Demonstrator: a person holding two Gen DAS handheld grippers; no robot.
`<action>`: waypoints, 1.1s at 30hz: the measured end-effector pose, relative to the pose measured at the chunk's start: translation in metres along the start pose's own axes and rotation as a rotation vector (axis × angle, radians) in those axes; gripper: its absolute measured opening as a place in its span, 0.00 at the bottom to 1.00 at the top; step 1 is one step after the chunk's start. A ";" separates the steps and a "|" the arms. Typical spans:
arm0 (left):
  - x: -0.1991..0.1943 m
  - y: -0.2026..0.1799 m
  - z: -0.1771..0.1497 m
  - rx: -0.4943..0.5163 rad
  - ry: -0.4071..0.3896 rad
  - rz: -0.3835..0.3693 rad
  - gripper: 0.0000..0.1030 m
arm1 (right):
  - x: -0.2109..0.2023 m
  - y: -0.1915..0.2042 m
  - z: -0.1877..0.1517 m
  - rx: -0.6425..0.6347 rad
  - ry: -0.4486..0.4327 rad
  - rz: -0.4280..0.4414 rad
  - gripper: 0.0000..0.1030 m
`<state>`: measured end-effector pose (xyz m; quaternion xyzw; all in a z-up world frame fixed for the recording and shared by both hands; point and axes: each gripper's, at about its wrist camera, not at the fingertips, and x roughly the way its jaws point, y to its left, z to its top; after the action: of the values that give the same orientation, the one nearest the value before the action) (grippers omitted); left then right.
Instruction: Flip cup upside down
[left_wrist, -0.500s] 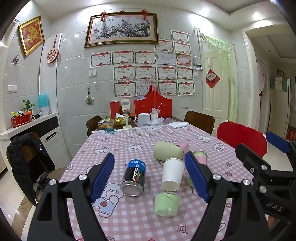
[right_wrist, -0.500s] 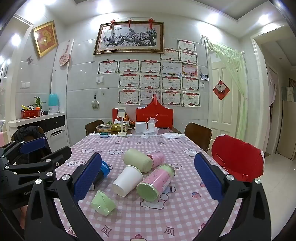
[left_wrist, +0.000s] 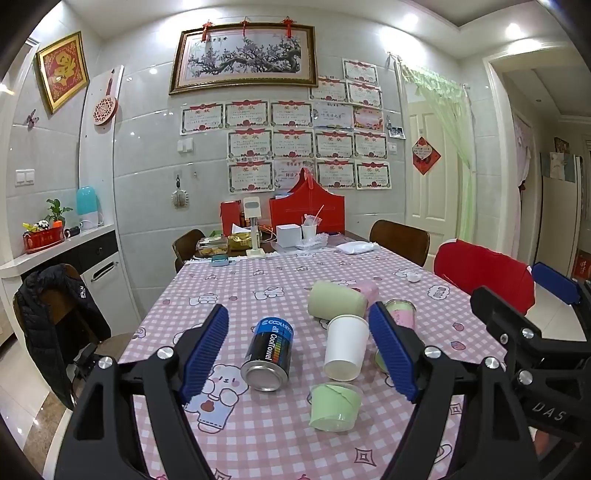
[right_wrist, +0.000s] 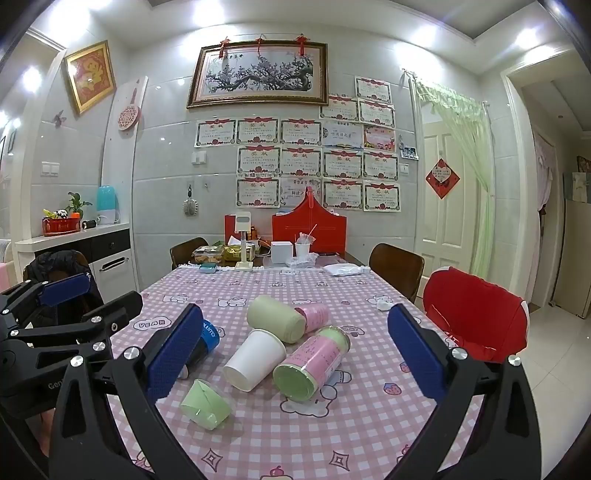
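The white paper cup (left_wrist: 346, 347) lies on its side on the pink checked tablecloth (left_wrist: 258, 435), near the middle of the cluster of containers, its open mouth turned toward the cameras. In the right wrist view the same cup (right_wrist: 255, 360) points its mouth down and to the left.

Taking the white cup as the landmark: touching its base on the far side lies a pale green cylinder (left_wrist: 338, 304), also on its side, and behind that a pink cup (right_wrist: 314, 317) peeks out. To the cup's right, just beside it, lies a pink-labelled tin with a green end (right_wrist: 312, 363); in the left wrist view it is mostly hidden behind a blue pad. To the cup's left, apart from it, lies a dark blue can (left_wrist: 269, 354) with its metal bottom facing the camera. In front of the cup, nearer the cameras, a small light green cup (left_wrist: 335, 406) lies tipped over.

The left gripper (left_wrist: 299, 350) hovers above the table edge with its jaws spread wide, nothing between the blue pads (left_wrist: 205, 354); the can and white cup show in the gap. The right gripper (right_wrist: 295, 360) is likewise spread wide and holds nothing, framing the white cup and the tin.

At the far end of the table stands a red box (left_wrist: 308, 212), and a red-covered chair (right_wrist: 476, 321) sits well to the cup's right.
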<state>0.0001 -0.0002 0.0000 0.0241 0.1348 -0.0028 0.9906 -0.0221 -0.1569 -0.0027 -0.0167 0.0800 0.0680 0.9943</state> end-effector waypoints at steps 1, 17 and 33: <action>0.000 0.000 0.000 0.000 0.000 0.000 0.75 | 0.000 0.000 0.000 0.000 -0.001 -0.001 0.94; 0.001 0.001 0.000 -0.001 0.003 0.000 0.75 | 0.004 0.000 -0.003 0.002 0.005 0.001 0.94; 0.003 0.003 -0.001 0.000 0.008 -0.001 0.75 | 0.005 0.000 -0.003 0.002 0.008 0.000 0.94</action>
<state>0.0026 0.0028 -0.0020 0.0242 0.1389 -0.0031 0.9900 -0.0175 -0.1562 -0.0070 -0.0161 0.0841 0.0680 0.9940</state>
